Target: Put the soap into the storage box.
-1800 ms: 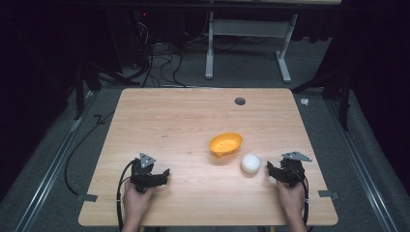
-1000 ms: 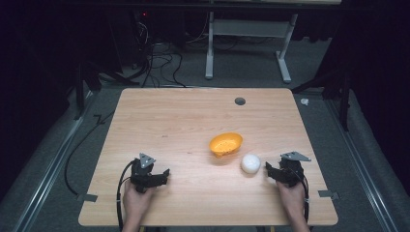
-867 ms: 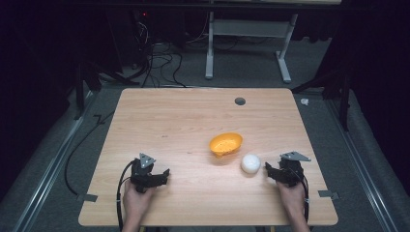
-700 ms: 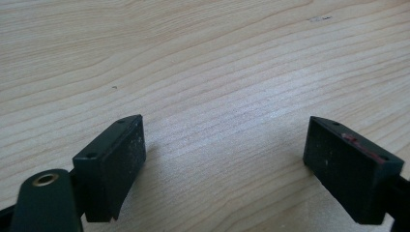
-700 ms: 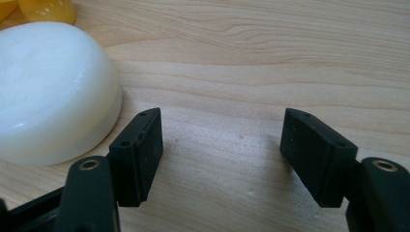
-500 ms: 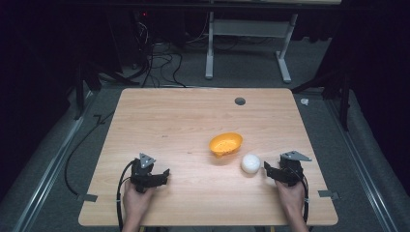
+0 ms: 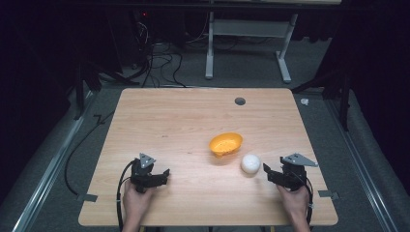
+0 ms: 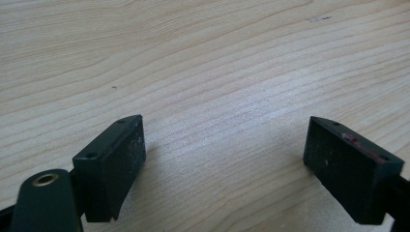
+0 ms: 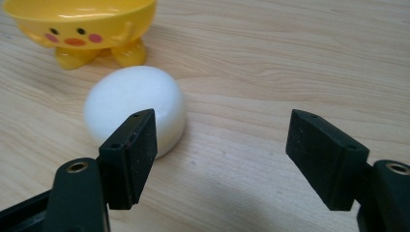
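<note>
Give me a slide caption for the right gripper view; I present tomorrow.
Right gripper, jaws open, facing a white puck beside a yellow chick bowl.

A pale wooden tabletop [image 7: 193, 121] stood on grey carpet, with a small dark round hole [image 7: 240, 101] near its far edge and a white-legged desk frame [image 7: 249, 43] behind it among loose black cables. Right of centre sat a shallow orange-yellow plastic bowl [image 7: 225, 143], and just beside it, nearer the person, lay a white rounded foam-like ball [image 7: 250, 164]. The right tongs [image 7: 267, 172] pointed at the ball from just beside it, jaws having just been opening with nothing between them, while the left tongs [image 7: 163, 175] rested well apart at the near left.
</note>
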`<state>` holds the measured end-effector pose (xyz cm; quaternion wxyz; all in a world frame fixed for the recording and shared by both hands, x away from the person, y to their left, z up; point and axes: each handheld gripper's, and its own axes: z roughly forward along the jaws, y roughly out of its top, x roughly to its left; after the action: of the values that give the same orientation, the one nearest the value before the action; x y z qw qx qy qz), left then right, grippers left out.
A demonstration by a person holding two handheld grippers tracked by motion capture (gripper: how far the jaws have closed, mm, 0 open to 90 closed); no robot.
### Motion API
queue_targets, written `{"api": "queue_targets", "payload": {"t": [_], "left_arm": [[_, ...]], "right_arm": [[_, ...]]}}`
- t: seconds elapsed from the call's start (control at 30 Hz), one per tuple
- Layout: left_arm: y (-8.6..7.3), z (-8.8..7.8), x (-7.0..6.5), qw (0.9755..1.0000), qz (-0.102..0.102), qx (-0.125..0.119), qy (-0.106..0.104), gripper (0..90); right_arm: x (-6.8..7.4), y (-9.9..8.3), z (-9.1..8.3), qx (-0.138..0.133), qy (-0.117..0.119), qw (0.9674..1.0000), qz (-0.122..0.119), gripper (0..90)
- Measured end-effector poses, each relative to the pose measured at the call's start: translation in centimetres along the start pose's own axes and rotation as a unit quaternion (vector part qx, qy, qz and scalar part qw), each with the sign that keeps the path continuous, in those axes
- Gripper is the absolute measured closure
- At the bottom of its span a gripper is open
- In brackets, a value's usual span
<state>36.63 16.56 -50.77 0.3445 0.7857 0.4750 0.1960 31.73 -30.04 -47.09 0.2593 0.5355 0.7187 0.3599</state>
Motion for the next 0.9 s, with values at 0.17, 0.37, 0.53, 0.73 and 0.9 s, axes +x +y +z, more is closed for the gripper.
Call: {"api": "queue_targets", "payload": {"t": [0.17, 0.37, 0.53, 0.73, 0.9], "left_arm": [[0.0, 0.0, 0.0, 1.0, 0.0, 0.0, 0.0, 15.4], [0.0, 0.0, 0.0, 1.0, 0.0, 0.0, 0.0, 15.4], [0.0, 0.0, 0.0, 1.0, 0.0, 0.0, 0.0, 15.4], [0.0, 0.0, 0.0, 1.0, 0.0, 0.0, 0.0, 15.4], [0.0, 0.0, 0.0, 1.0, 0.0, 0.0, 0.0, 15.4]], "right_arm": [[0.9, 0.4, -0.4, -0.005, 0.02, 0.9998, -0.005, 25.9], [2.4, 0.9, 0.6, -0.002, 0.044, 0.9987, -0.024, 21.0], [3.3, 1.3, 1.2, 0.002, 0.048, 0.9983, -0.033, 19.0], [4.0, 1.7, 2.3, 0.011, 0.048, 0.9978, -0.044, 17.7], [4.3, 1.8, 3.2, 0.022, 0.044, 0.9978, -0.045, 16.4]]}}
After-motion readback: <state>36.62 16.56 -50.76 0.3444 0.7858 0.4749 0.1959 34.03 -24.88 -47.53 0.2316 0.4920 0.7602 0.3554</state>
